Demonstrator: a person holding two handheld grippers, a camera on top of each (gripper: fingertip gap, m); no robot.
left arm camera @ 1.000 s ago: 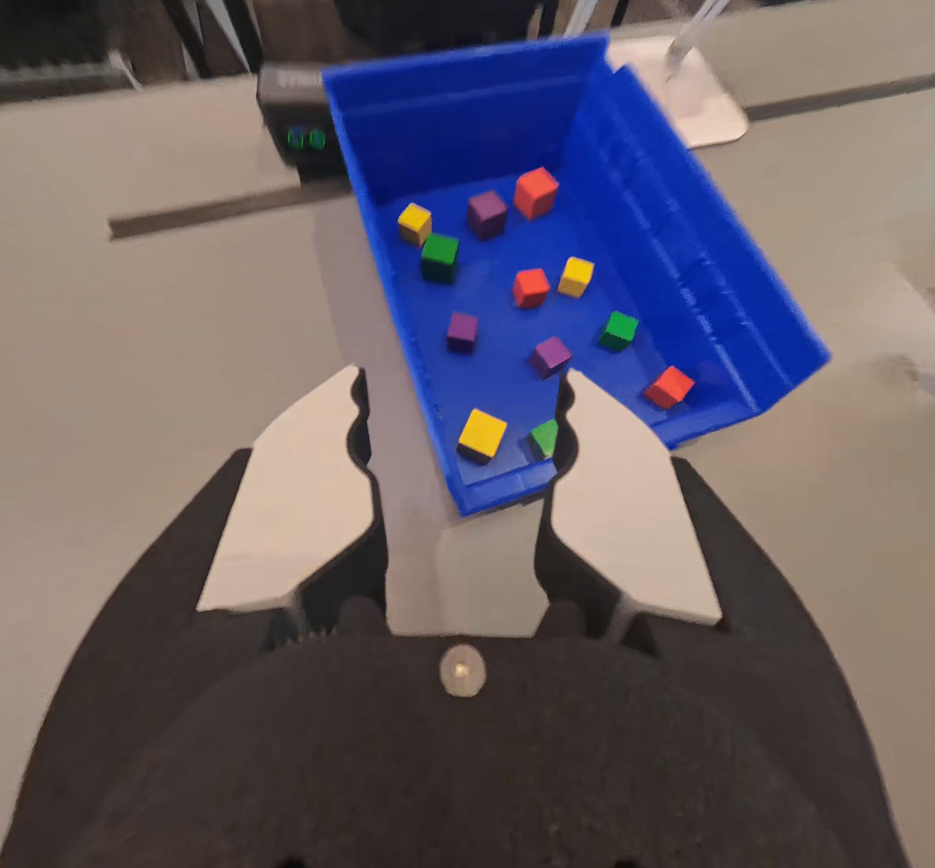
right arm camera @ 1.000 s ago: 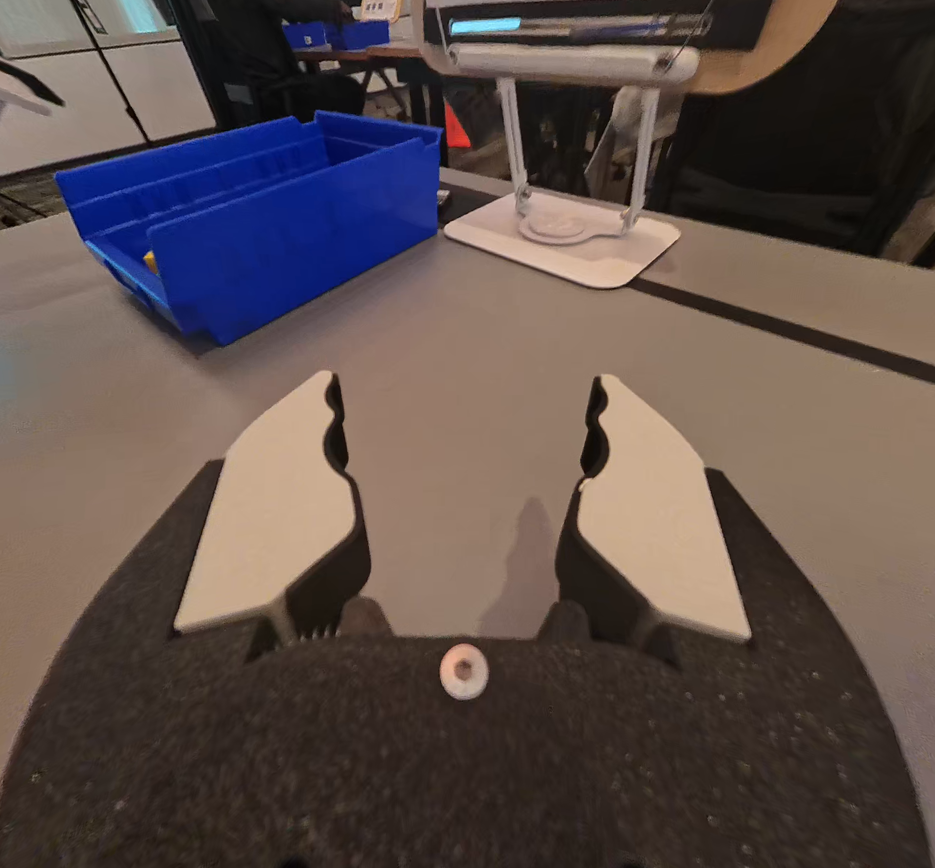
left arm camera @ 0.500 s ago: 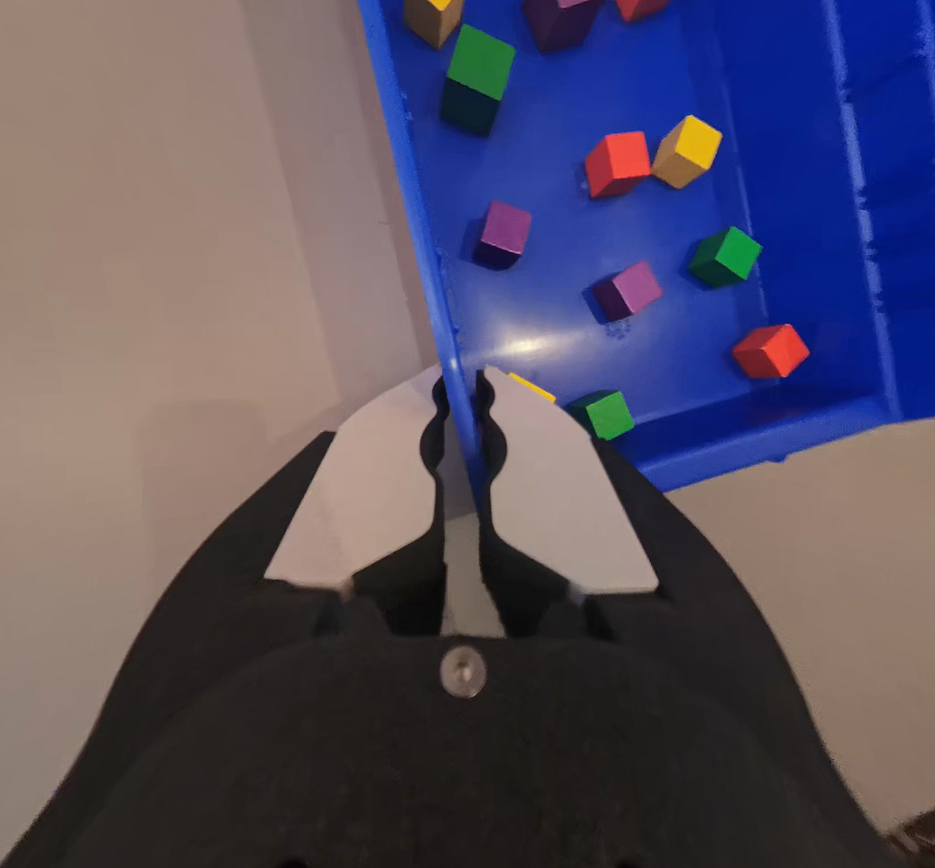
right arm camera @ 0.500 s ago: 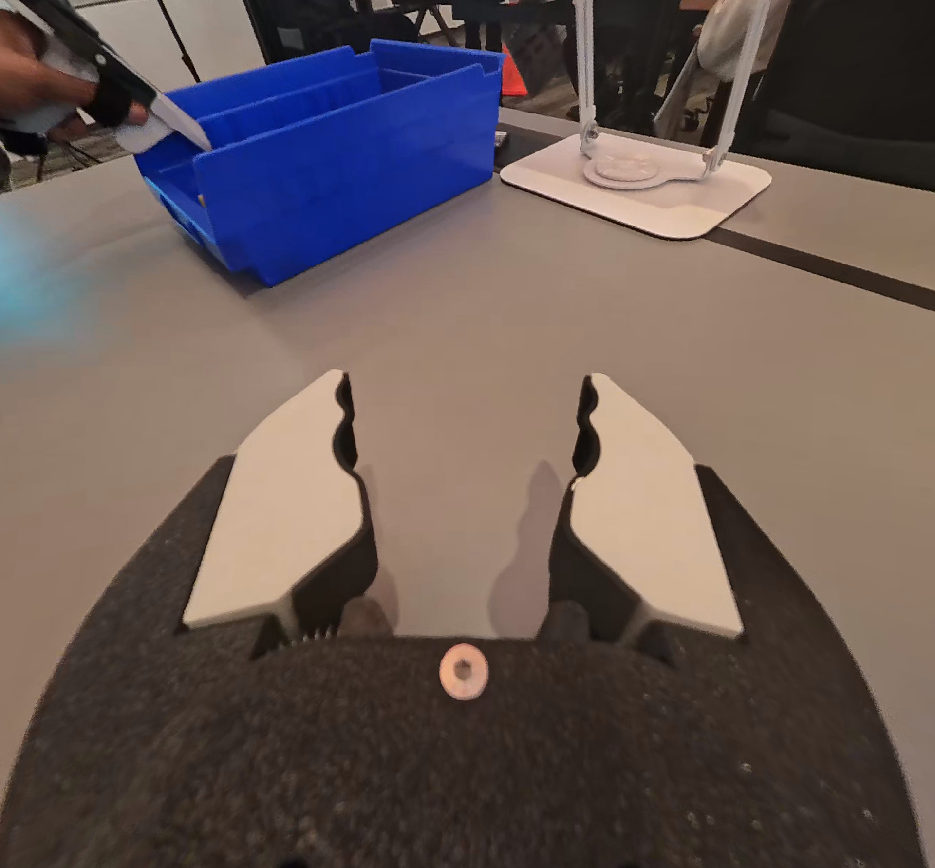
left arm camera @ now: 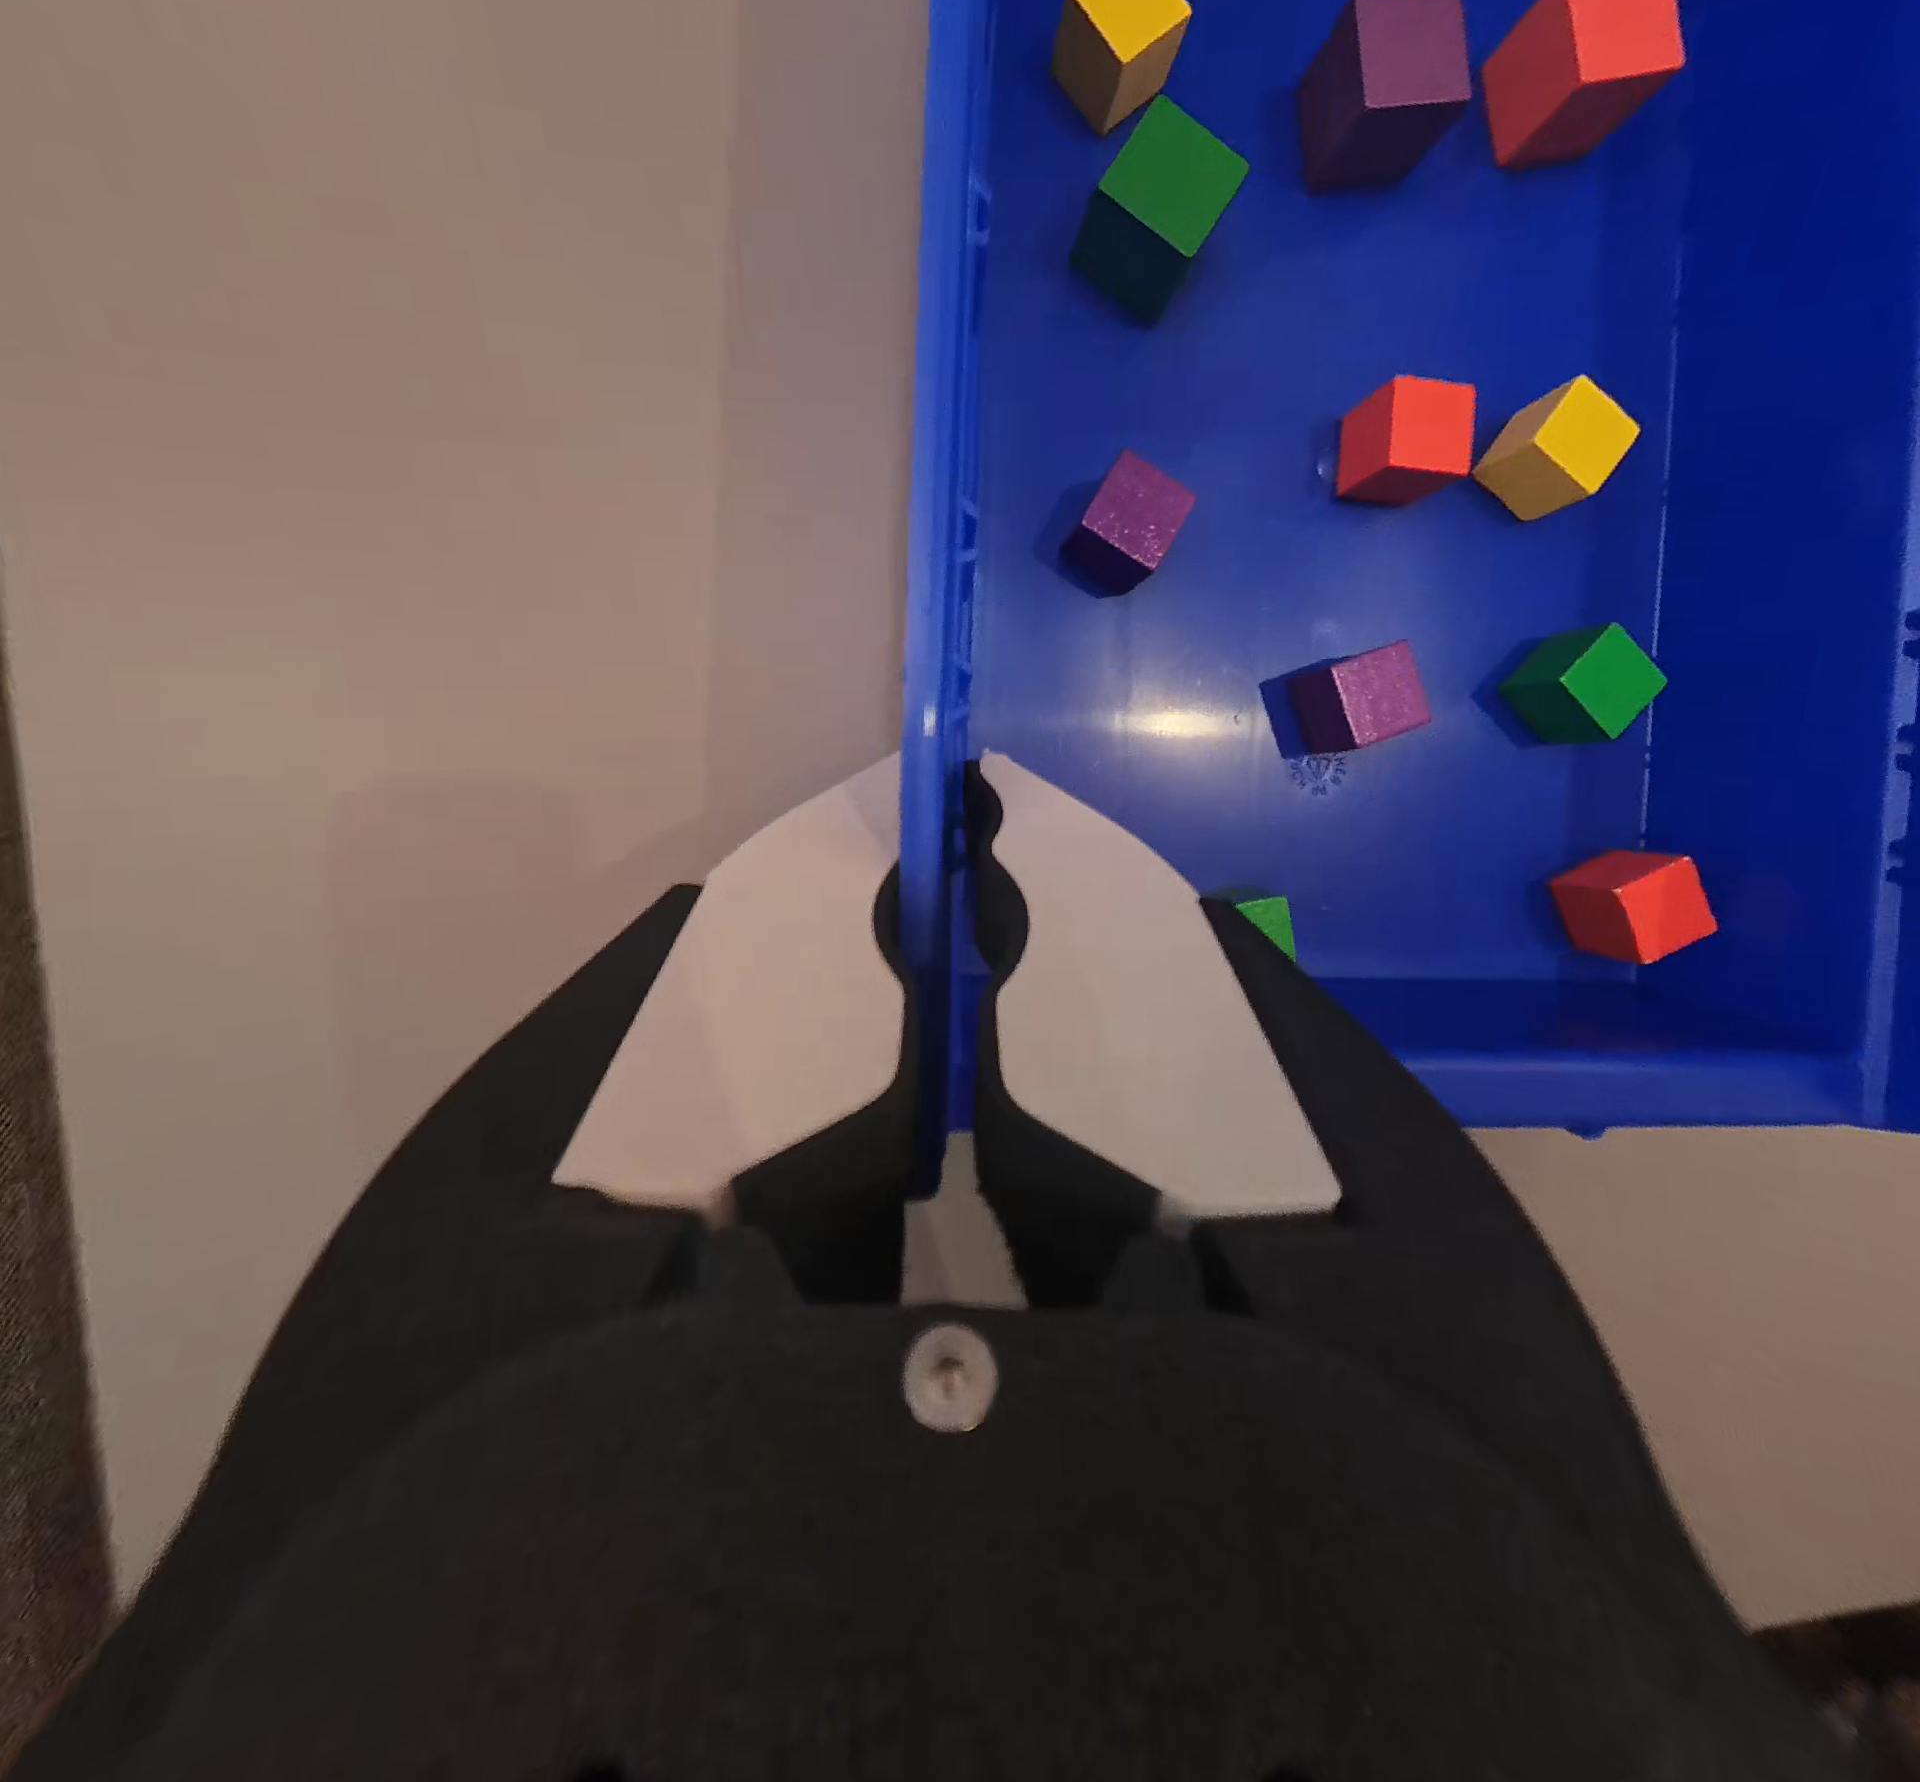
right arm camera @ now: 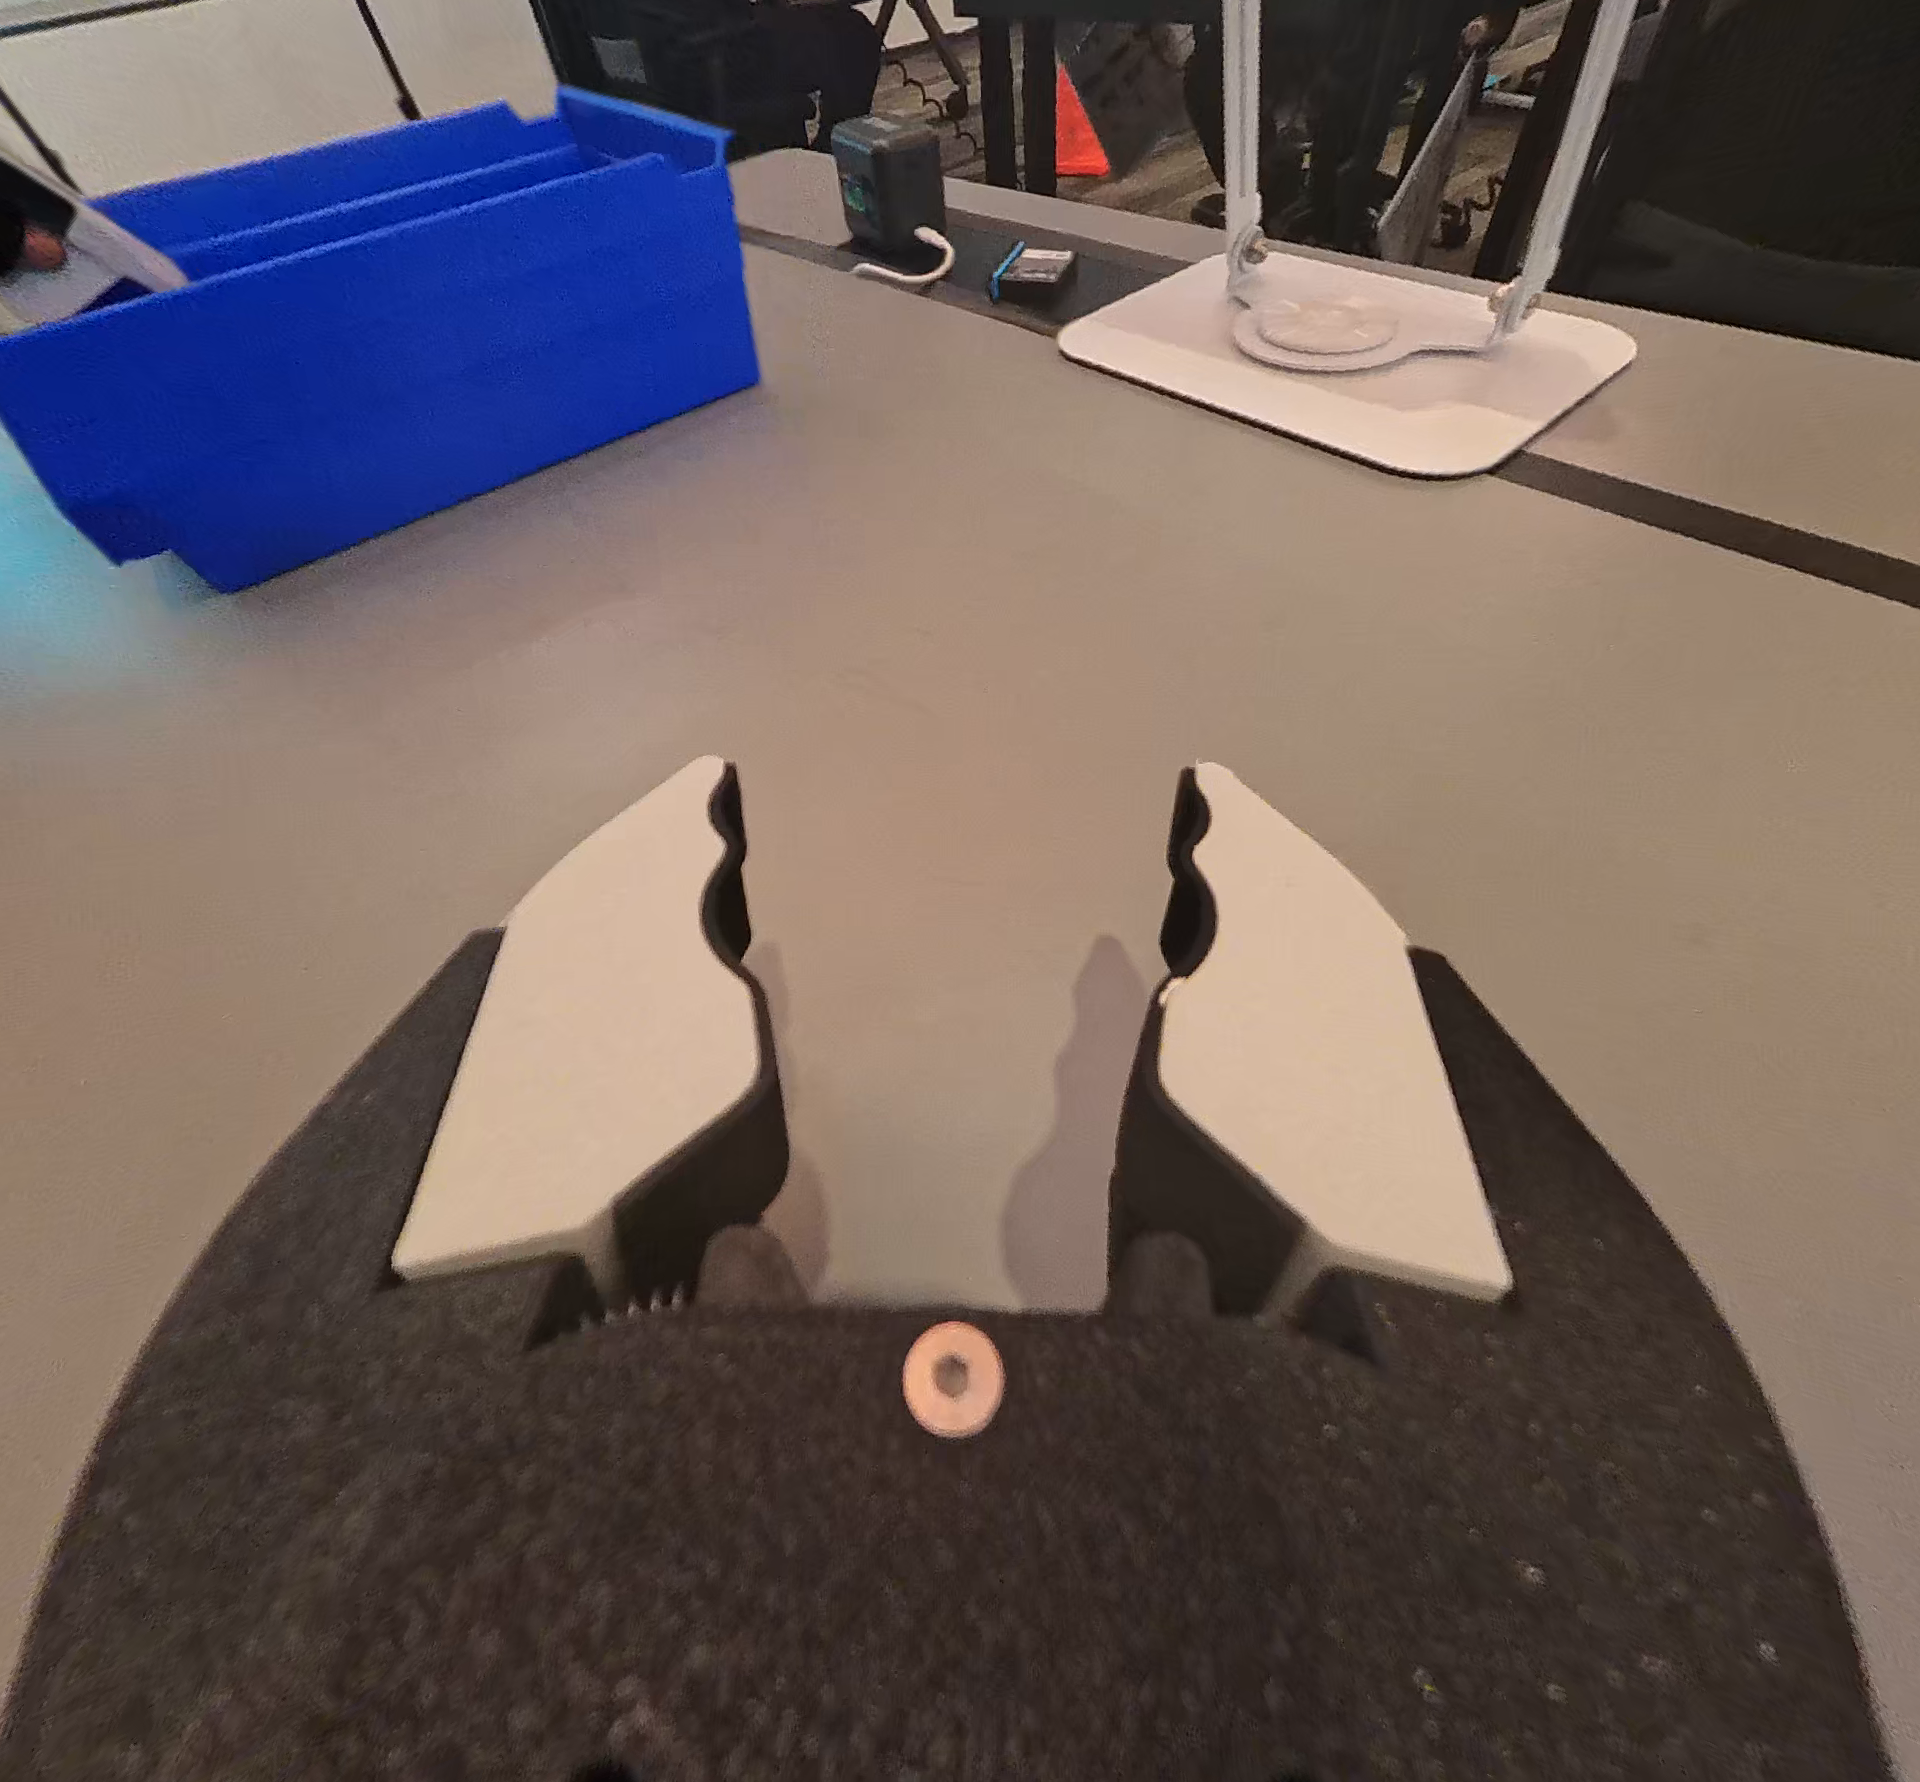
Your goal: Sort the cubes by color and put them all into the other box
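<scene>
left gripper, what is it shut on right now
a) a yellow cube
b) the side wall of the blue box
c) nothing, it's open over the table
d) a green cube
b: in the left wrist view the left gripper has its two fingers closed on either side of the thin side wall of the blue box, while the cubes lie loose on the box floor.
</scene>
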